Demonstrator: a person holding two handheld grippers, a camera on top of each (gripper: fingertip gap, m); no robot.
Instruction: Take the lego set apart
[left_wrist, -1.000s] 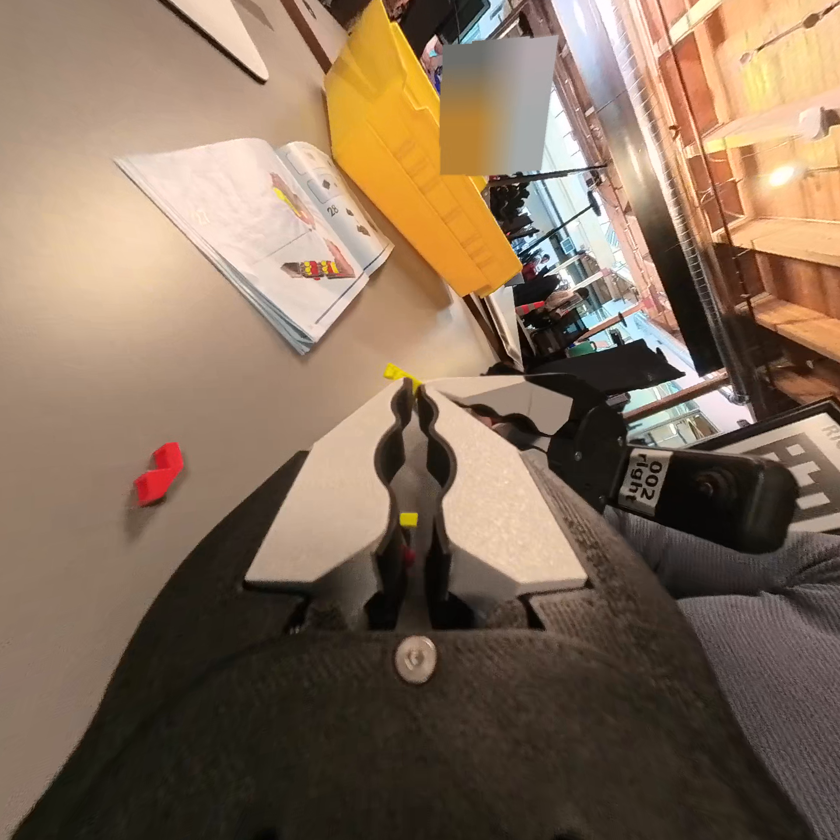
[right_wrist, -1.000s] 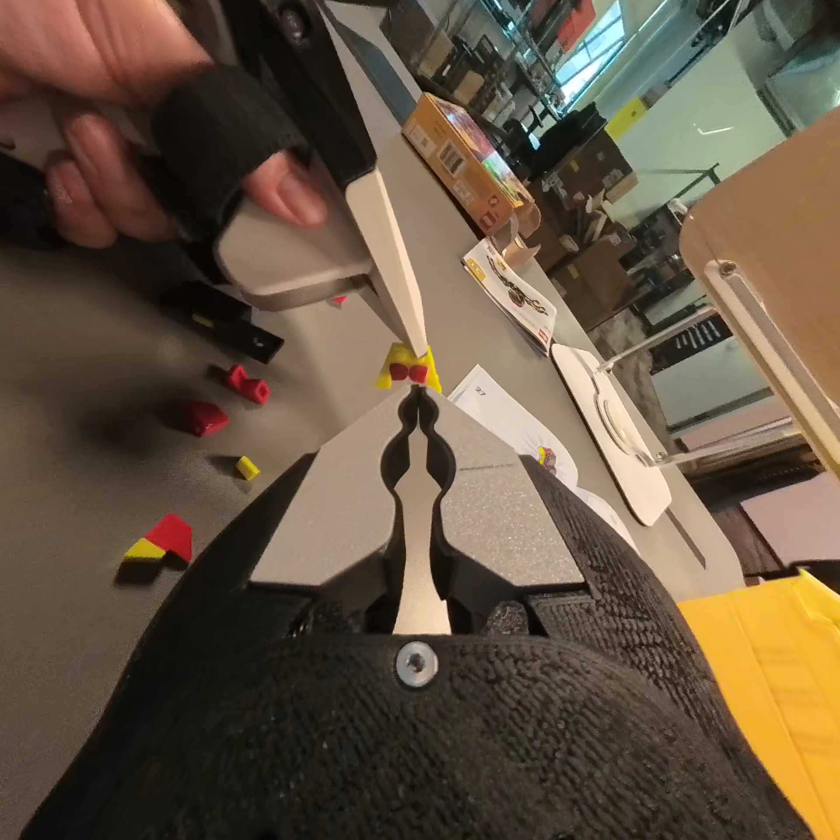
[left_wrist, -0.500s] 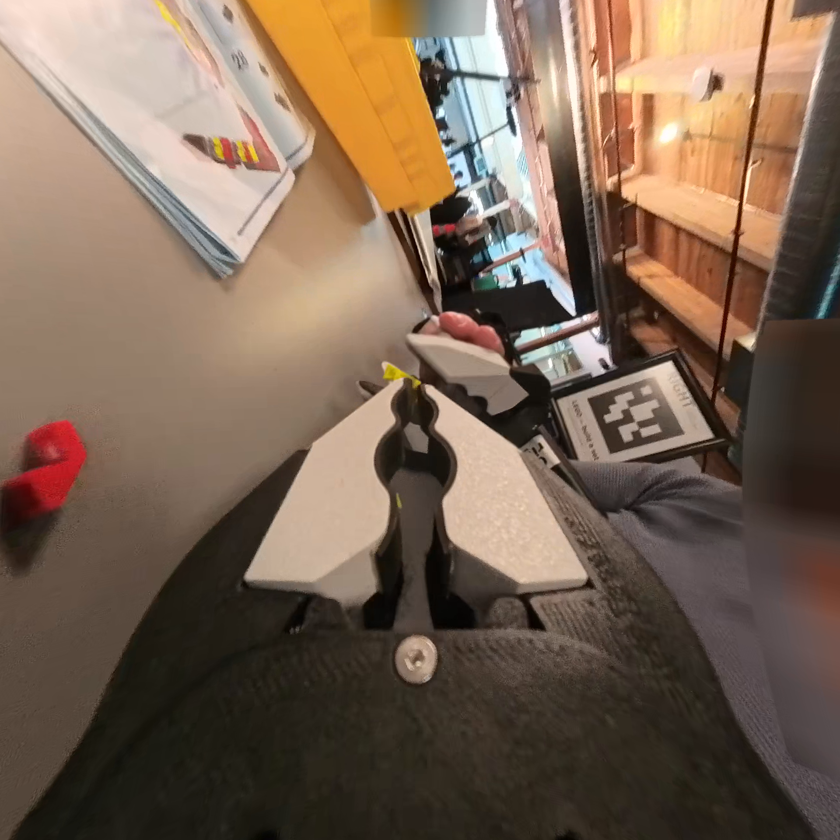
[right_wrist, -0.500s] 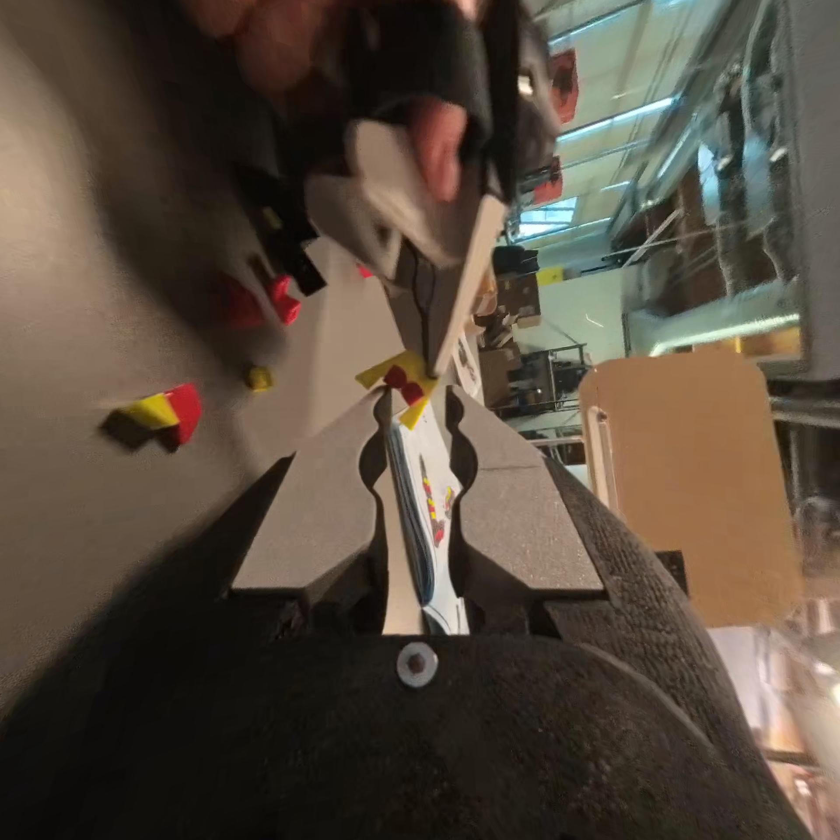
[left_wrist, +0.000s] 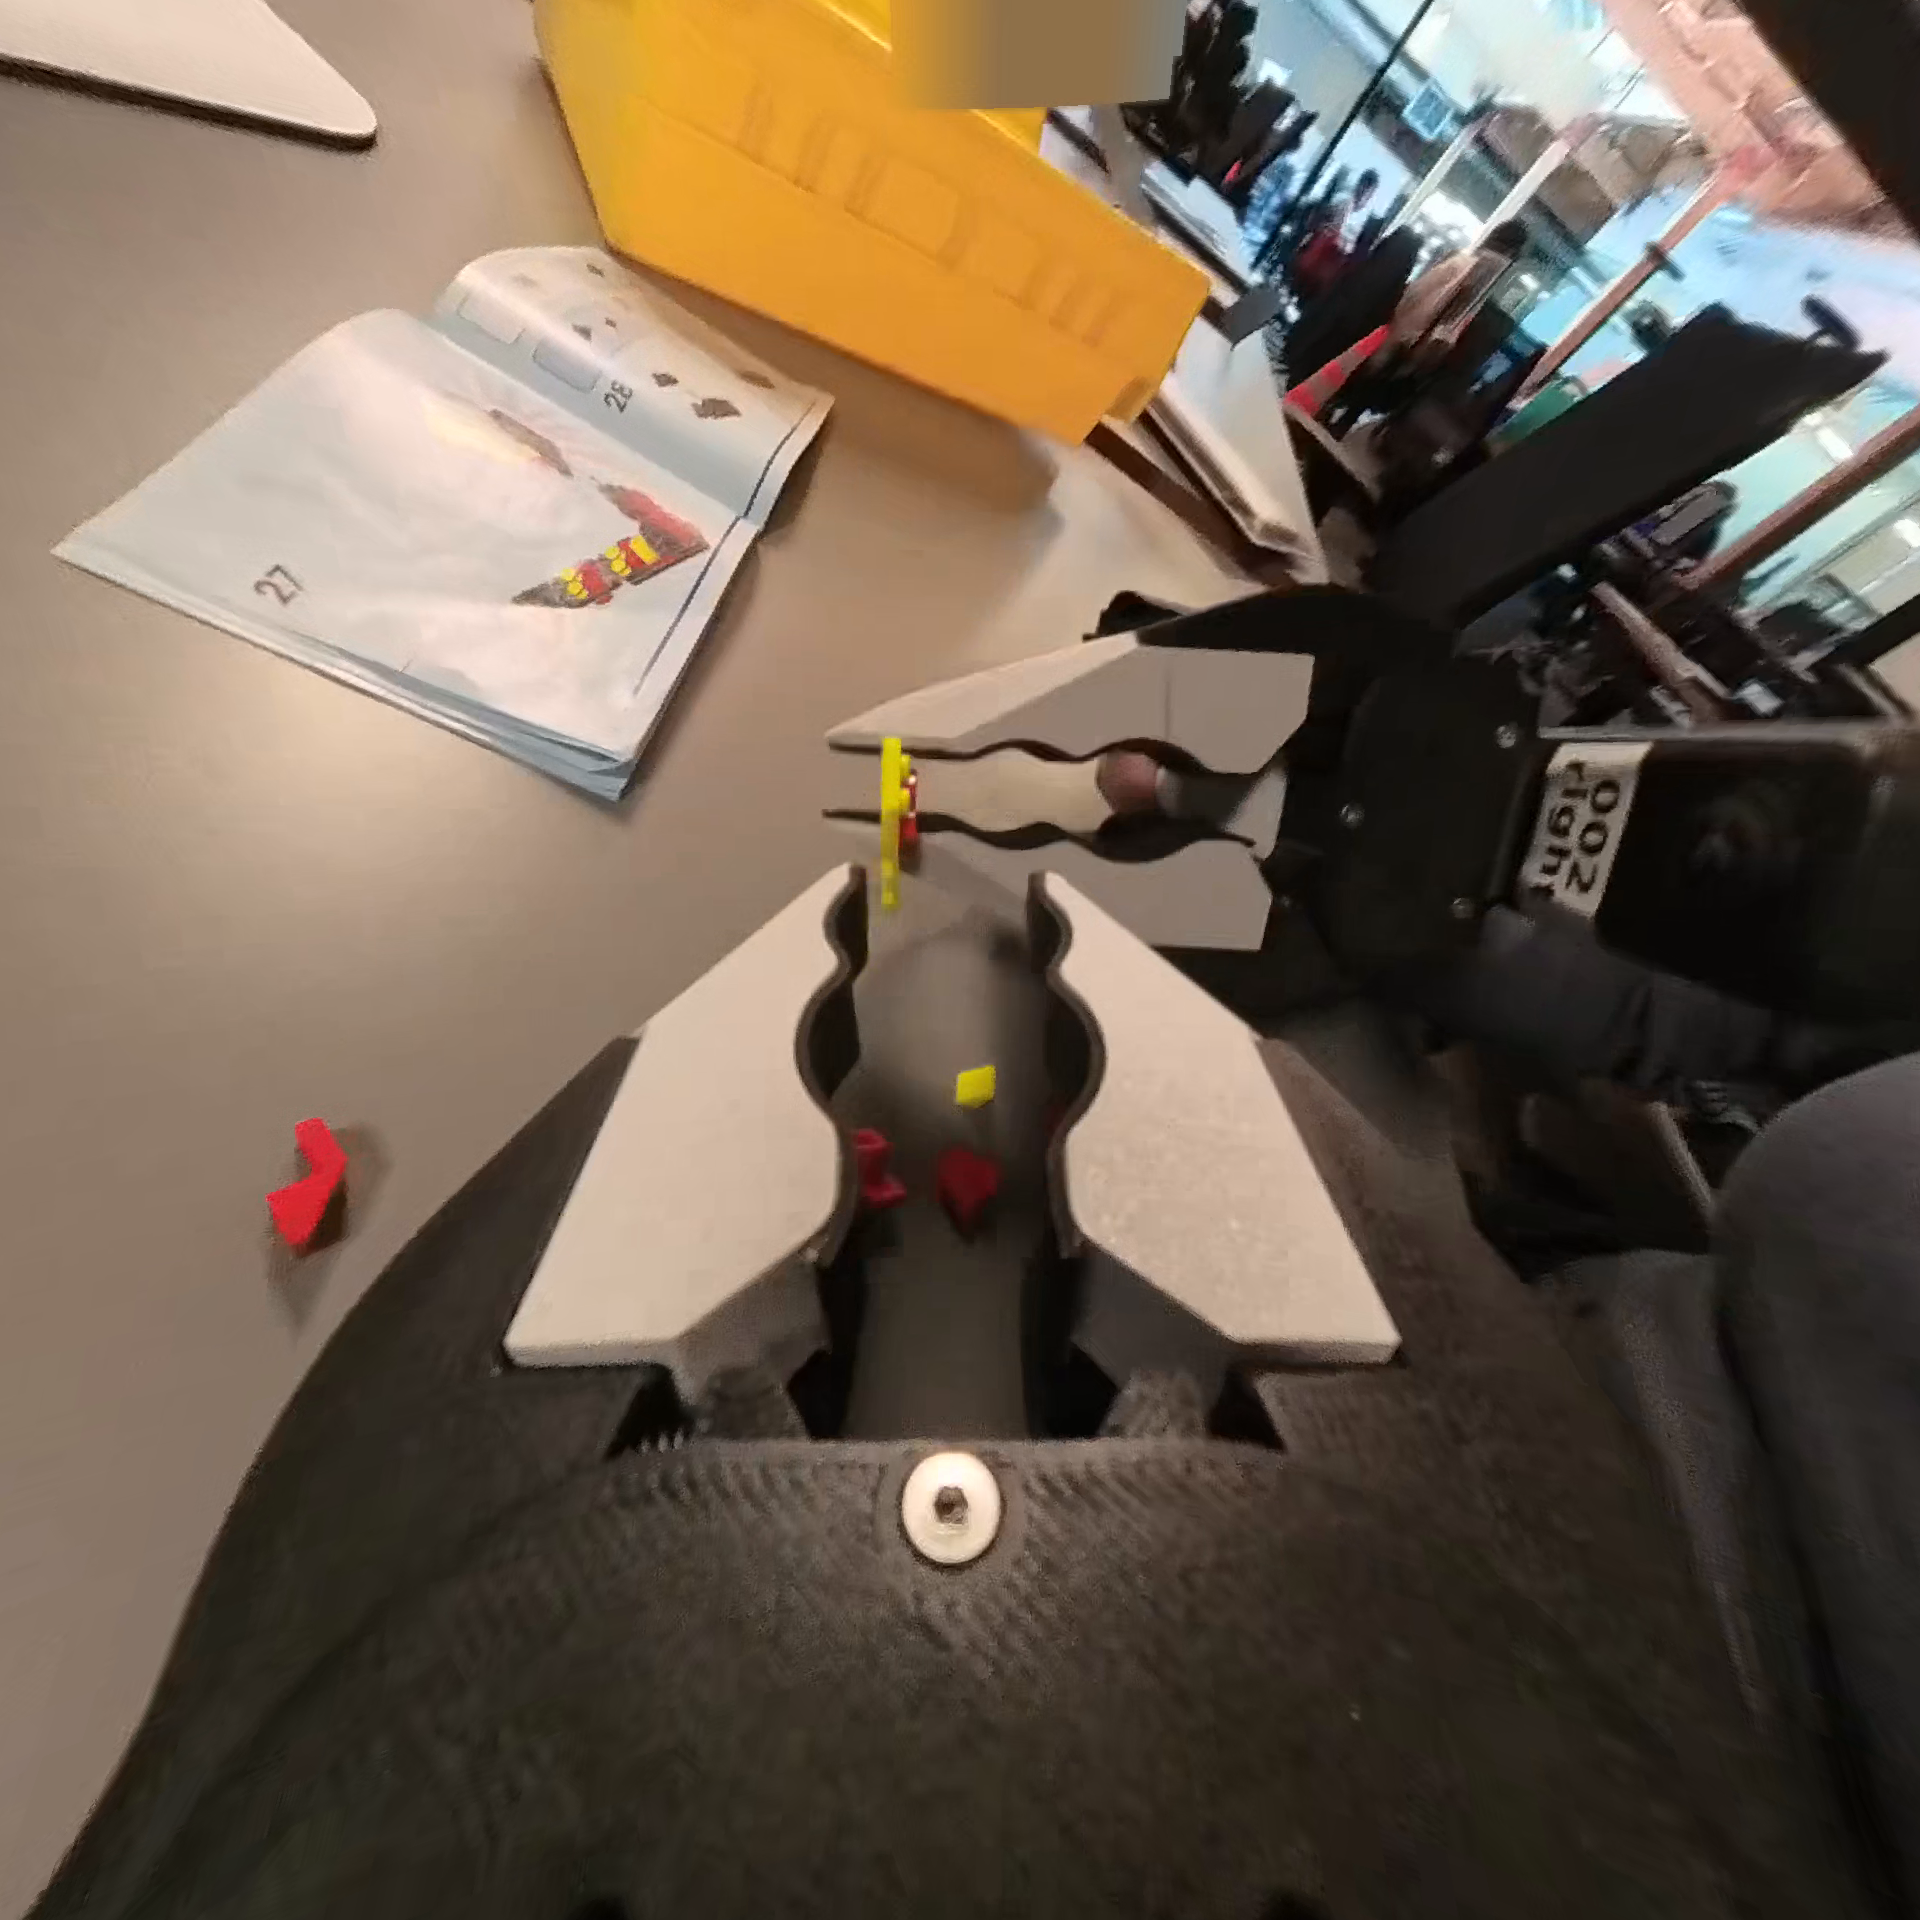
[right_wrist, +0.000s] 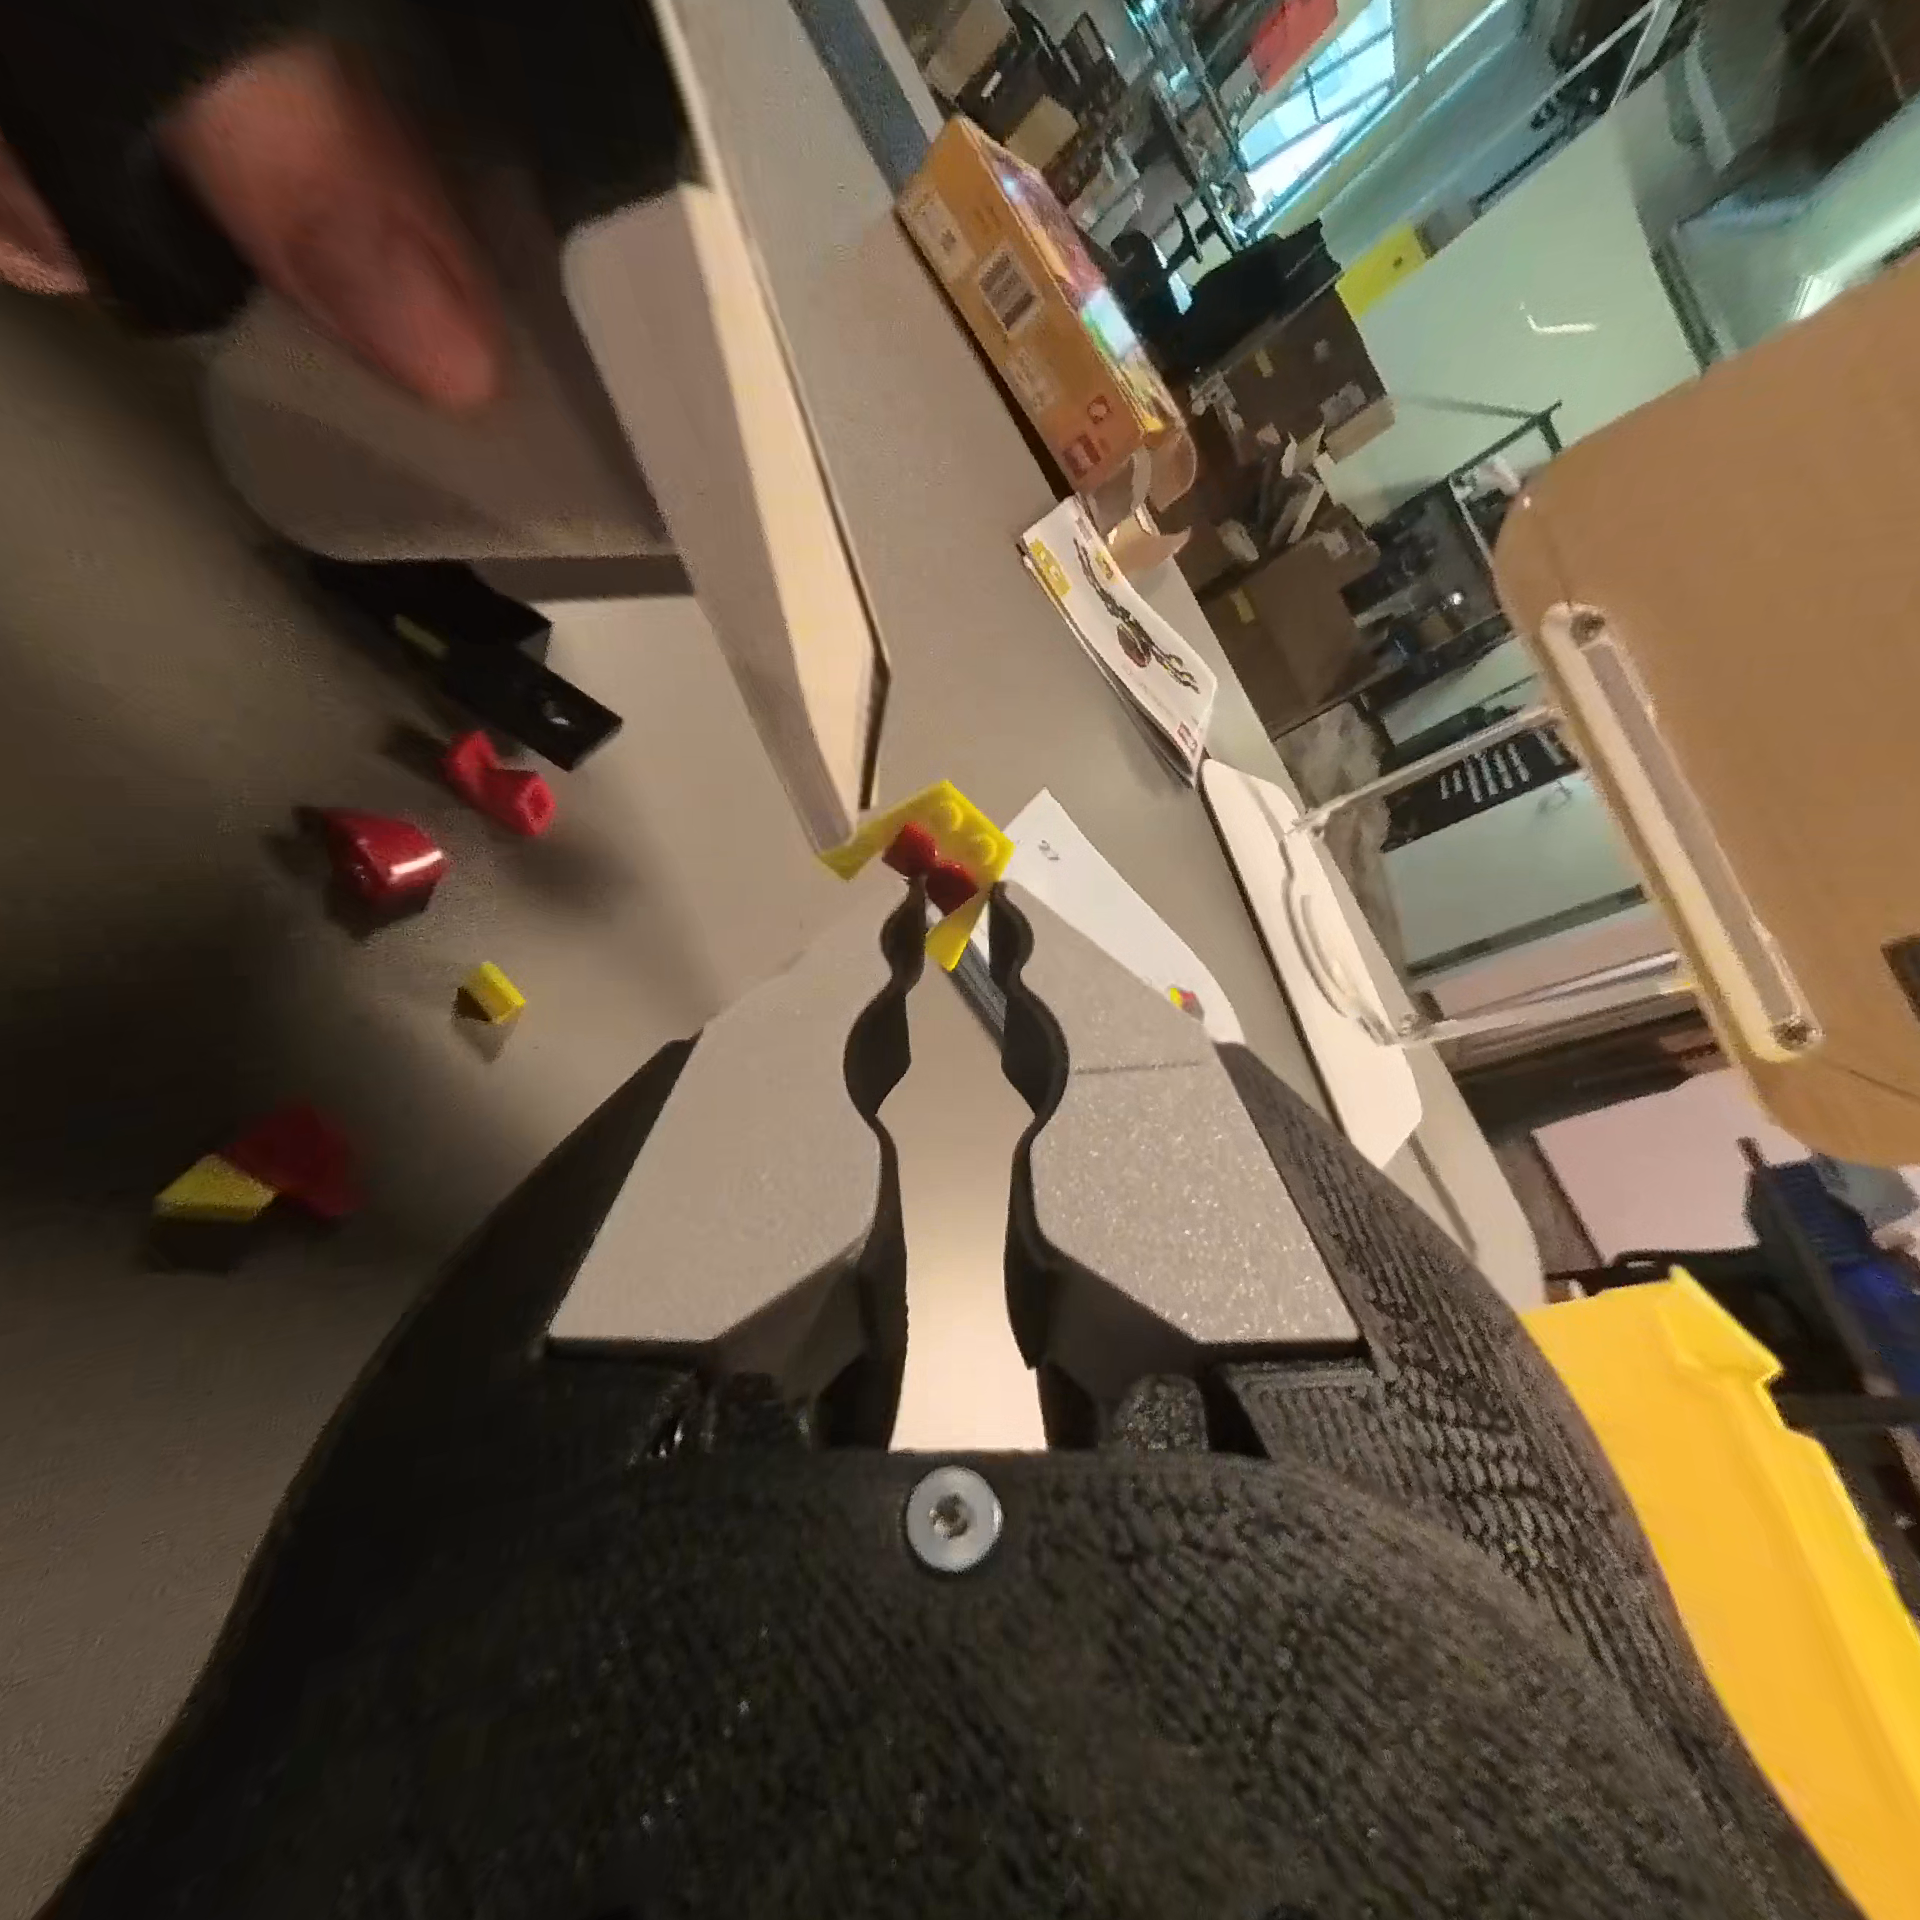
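A small lego piece, a yellow plate with red bricks on it (right_wrist: 961, 836), is held above the grey table. My right gripper (right_wrist: 954, 896) is shut on it at the fingertips; in the left wrist view the right gripper (left_wrist: 831, 777) lies sideways with the plate (left_wrist: 890, 800) upright between its jaws. My left gripper (left_wrist: 948, 885) is open and empty, its left fingertip just below the plate's edge. In the right wrist view one pale left finger (right_wrist: 790, 582) ends right beside the plate. Loose red pieces (right_wrist: 379, 852) and yellow pieces (right_wrist: 490, 992) lie on the table.
A black lego piece (right_wrist: 499, 675) and a yellow-and-red piece (right_wrist: 255, 1174) lie to the left. A lone red piece (left_wrist: 307, 1195) lies apart. An open instruction booklet (left_wrist: 447, 499), a yellow bin (left_wrist: 883, 208), an orange box (right_wrist: 1029, 301) and a white stand base (right_wrist: 1309, 935) sit farther off. Only a small space, under 4 cm, lies between the two pairs of fingers.
One second ago both grippers pinched the piece. The right one opened briefly while the left held it. Now the right is shut on it and the left has opened.
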